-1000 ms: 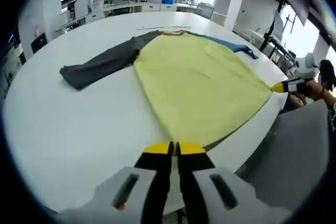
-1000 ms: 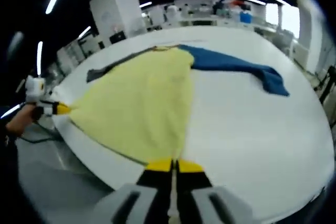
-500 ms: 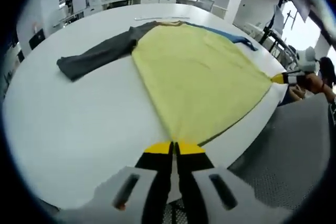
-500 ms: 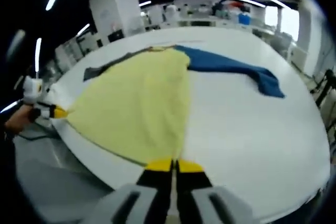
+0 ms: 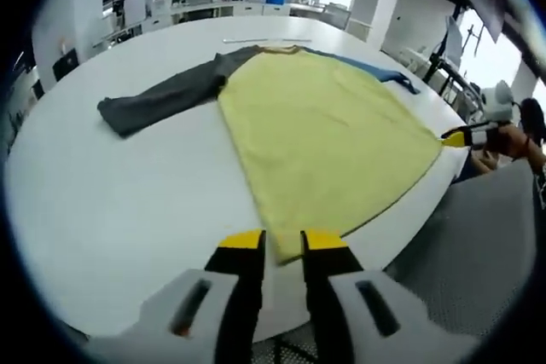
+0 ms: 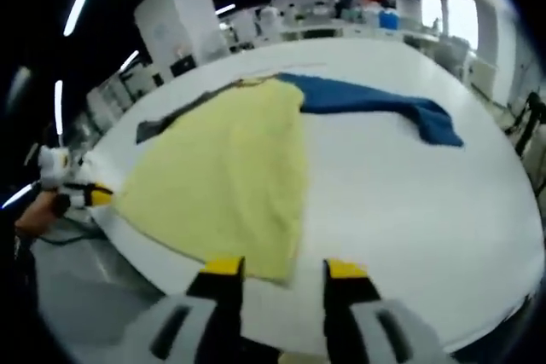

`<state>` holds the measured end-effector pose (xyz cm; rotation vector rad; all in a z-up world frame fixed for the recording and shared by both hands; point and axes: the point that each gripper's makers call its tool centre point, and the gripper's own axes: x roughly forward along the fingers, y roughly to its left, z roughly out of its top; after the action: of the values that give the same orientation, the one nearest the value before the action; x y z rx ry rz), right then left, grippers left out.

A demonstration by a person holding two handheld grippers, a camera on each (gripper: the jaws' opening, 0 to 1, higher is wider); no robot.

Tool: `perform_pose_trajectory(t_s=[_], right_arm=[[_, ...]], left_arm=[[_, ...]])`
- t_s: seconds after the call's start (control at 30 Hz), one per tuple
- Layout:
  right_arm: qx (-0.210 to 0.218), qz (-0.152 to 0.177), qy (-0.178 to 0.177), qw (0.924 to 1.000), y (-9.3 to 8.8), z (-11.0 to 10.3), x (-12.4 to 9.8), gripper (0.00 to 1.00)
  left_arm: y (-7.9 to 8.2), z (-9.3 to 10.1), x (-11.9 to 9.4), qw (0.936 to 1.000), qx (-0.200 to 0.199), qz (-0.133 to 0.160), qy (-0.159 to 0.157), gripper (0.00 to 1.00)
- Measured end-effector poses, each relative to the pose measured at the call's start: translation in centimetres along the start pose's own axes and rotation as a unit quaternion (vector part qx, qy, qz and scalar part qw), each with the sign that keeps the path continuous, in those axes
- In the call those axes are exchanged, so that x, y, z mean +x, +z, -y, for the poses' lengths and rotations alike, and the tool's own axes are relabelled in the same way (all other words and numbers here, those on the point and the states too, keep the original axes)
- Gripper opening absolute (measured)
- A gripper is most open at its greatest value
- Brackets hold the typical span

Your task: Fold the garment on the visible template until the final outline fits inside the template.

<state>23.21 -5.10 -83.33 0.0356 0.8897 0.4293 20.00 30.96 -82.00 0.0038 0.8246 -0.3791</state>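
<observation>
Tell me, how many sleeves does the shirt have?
2. The grey sleeve stretches out on the white table to one side of the yellow body; the blue sleeve stretches out to the other side.

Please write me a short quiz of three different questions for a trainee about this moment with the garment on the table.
1. True or false: the left hand-held gripper is clamped on the yellow cloth garment body.
2. Which sleeve is dark grey: the one on the left or the right of the left gripper view?
3. Fill in: the garment lies on a round ____ table.

Key: 1 false, the jaws stand apart. 2 left; the other sleeve is blue. 3 white.
</observation>
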Motion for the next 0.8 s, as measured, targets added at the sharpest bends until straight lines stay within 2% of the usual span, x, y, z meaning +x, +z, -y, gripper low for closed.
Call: perform_pose_trajectory(t_s=[0.03,0.13,0.27,0.37,0.57,0.63,0.73,0.8], right_arm=[[0.000,0.001,-0.001,1.0000,0.2,0.0,-0.1,0.43],[0.007,0.012,0.003,0.9999,1.1,0.1,-0.4,0.48],[0.034,0.043,-0.006,0.9985,2.9,1.1,-0.6,0.67],[0.047,0.062,-0.015,0.9969,4.2,2.1,-0.9,0.74],[0.094,0.093,-0.023,0.9909,7.1,4.9,-0.9,0.77],[0.104,0.107,-0.034,0.9883,8.1,6.4,-0.8,0.77],[0.118,0.120,-0.054,0.9843,9.2,7.1,-0.7,0.76],[0.122,0.116,-0.064,0.9837,9.8,8.3,-0.6,0.74]], left_arm=[[0.6,0.3,-0.1,0.9999,0.000,0.014,-0.002,0.24],[1.3,0.1,-0.2,0.9995,0.008,0.030,0.006,0.35],[2.3,-0.3,-0.3,0.9984,0.015,0.053,0.015,0.51],[2.9,-0.4,-0.5,0.9976,0.015,0.065,0.021,0.62],[3.3,-0.8,-0.3,0.9968,0.005,0.078,0.020,0.74],[3.5,-0.8,-0.4,0.9962,0.005,0.084,0.021,0.77],[3.8,-1.1,-0.5,0.9953,0.008,0.093,0.024,0.83],[3.9,-1.3,-0.5,0.9950,0.012,0.095,0.029,0.85]])
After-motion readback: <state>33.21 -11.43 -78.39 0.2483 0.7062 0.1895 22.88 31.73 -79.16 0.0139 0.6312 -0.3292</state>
